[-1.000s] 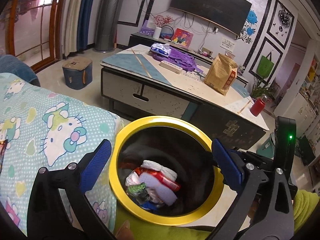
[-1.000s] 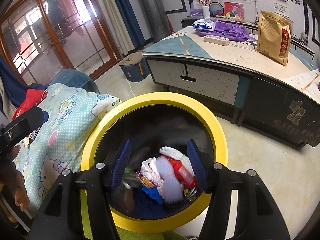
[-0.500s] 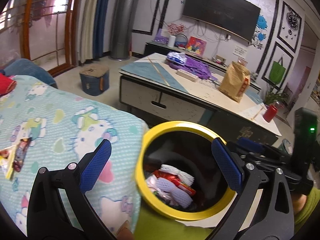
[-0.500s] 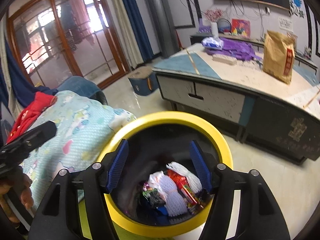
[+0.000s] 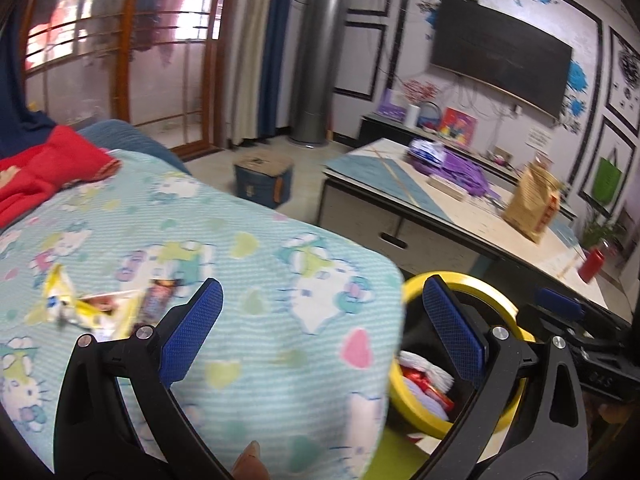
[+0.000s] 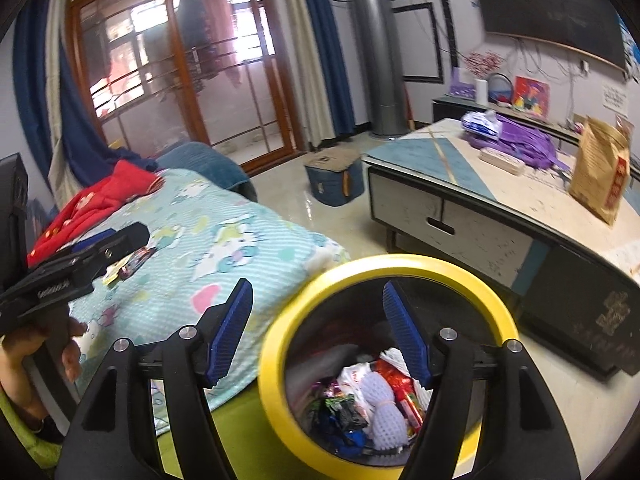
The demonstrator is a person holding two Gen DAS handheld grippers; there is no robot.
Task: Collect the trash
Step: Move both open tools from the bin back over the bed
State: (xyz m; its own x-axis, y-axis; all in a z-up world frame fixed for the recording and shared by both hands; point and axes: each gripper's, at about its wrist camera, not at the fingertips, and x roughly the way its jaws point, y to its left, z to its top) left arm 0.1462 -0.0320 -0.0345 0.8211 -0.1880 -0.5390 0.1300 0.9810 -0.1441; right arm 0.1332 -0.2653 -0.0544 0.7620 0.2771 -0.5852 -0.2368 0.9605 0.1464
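Note:
A yellow-rimmed black bin [image 6: 400, 266] holds wrappers and a white foam net [image 6: 378, 398]; the left wrist view shows it at the lower right [image 5: 498, 314]. My right gripper [image 6: 318, 330] hangs above the bin's left rim. Its jaws are opening and nothing is between them. My left gripper [image 5: 322, 332] is open and empty over a pale blue cartoon-cat blanket [image 5: 260, 264]. Yellow and dark snack wrappers [image 5: 92, 310] lie on the blanket just left of its left pad, and show small in the right wrist view [image 6: 132, 264].
A low table [image 6: 460, 184] with a brown paper bag [image 6: 600, 172] and a purple bag [image 6: 516, 140] stands behind the bin. A blue stool [image 6: 334, 178] sits on the floor. A red garment [image 5: 36, 172] lies on the blanket's far end. A hand [image 6: 60, 356] holds the left gripper.
Both views have swung left, from looking into the bin towards the blanket. The left gripper now sits over the blanket with the wrappers in sight. The right gripper's jaws have widened.

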